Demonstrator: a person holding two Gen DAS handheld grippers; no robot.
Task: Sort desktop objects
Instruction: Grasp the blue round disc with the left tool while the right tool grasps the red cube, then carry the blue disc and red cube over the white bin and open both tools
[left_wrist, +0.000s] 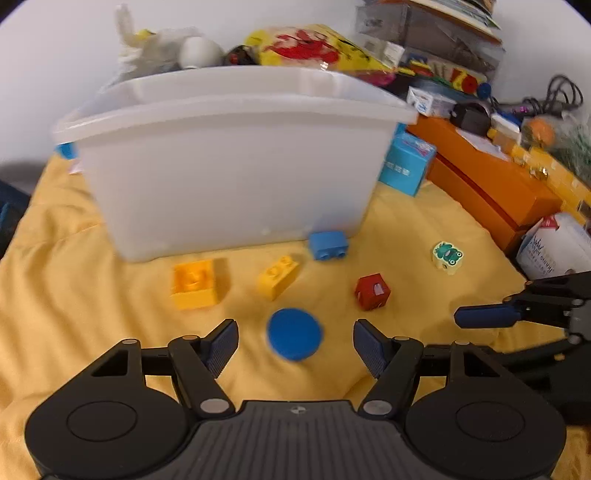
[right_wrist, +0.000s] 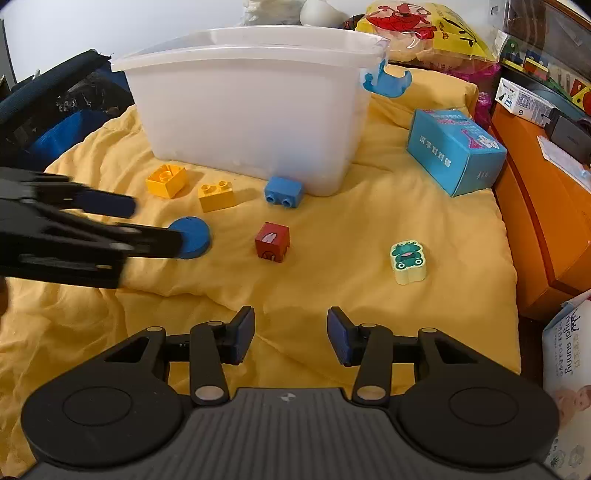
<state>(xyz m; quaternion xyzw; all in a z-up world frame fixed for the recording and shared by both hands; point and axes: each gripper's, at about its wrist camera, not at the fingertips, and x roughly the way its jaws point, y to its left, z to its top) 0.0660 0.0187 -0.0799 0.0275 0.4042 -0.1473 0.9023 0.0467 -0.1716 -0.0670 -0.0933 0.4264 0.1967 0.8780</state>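
The left tongs (left_wrist: 295, 345) are hanging spread wide just over the blue disc (left_wrist: 294, 334), which is lying flat on the yellow cloth (left_wrist: 92, 266) covering the bench, between the two pads and nearer the front edge than the other toys. The right tongs (right_wrist: 290, 334) are also standing spread and empty, low over bare cloth near the front edge, with nothing between the pads.

The disc is looking like a stiff, light piece of plastic or wood: smooth-faced, unlikely to break, but thin enough that the pads will probably have to drop right down to the cloth and close across its round rim. Because the rim is curved and the cloth is soft and wrinkled, I judge it could slide or tip up if the pads are not closing squarely across the middle.

Behind it, the two yellow bricks (left_wrist: 194, 283) (left_wrist: 277, 276), the blue brick (left_wrist: 328, 244), the red cube (left_wrist: 372, 291) and the frog block (left_wrist: 447, 256) are lying apart from one another in front of the white bin (left_wrist: 229, 177), the blue brick just beside its wall. These blocky pieces are offering flat opposite sides, an easier hold.
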